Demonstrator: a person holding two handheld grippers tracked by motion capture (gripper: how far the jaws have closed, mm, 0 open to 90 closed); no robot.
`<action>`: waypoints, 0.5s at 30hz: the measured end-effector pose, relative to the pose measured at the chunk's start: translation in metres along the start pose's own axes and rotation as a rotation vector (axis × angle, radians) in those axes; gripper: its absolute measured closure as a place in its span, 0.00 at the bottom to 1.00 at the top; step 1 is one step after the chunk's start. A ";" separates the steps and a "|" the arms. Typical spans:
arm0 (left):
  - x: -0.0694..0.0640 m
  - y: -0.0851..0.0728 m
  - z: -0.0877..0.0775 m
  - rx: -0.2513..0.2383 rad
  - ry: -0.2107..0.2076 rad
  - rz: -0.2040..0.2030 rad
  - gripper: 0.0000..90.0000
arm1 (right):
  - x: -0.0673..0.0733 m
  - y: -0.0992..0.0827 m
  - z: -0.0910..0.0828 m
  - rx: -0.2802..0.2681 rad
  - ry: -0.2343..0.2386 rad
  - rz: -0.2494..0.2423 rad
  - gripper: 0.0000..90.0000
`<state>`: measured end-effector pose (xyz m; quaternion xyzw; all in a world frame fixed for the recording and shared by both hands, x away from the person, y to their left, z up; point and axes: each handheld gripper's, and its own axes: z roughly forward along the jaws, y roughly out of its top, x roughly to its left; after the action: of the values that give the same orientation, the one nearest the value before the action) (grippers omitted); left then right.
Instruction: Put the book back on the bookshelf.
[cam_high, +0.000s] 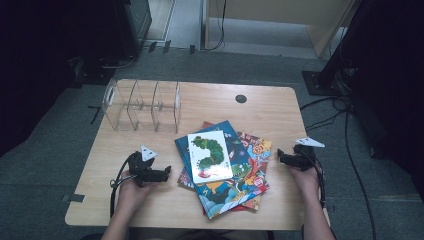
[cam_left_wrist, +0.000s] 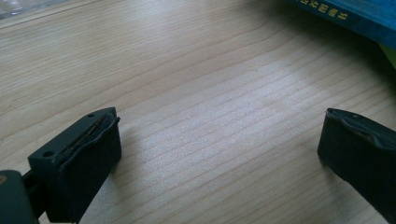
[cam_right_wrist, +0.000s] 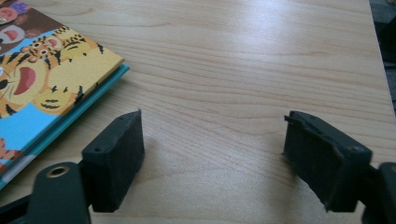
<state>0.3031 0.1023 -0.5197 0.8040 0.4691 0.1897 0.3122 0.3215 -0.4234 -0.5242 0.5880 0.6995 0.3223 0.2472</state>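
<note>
While both grippers' jaws stand apart, the book pile (cam_high: 225, 167) lies between them, clear divider rack (cam_high: 142, 106) behind.

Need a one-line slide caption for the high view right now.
Open left gripper and right gripper flank a stack of picture books on the wooden table, clear divider rack behind.

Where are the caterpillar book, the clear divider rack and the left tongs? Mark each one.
caterpillar book (cam_high: 210, 155): high view, on the middle of its white cover.
clear divider rack (cam_high: 141, 106): high view, on a middle partition.
left tongs (cam_high: 166, 172): high view, midway between the open tips.
</note>
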 end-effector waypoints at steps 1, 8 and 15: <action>0.000 0.000 0.000 -0.001 -0.002 0.003 0.00 | 0.000 0.000 0.000 -0.002 0.003 -0.004 0.26; 0.009 -0.004 -0.005 -0.036 -0.025 0.025 0.15 | 0.001 0.000 0.000 -0.004 0.010 -0.009 0.27; 0.011 -0.003 -0.005 -0.028 -0.007 0.006 0.15 | 0.004 0.003 -0.001 0.012 0.024 -0.019 0.33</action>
<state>0.3037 0.1144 -0.5177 0.8015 0.4630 0.1946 0.3246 0.3217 -0.4191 -0.5216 0.5787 0.7099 0.3229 0.2384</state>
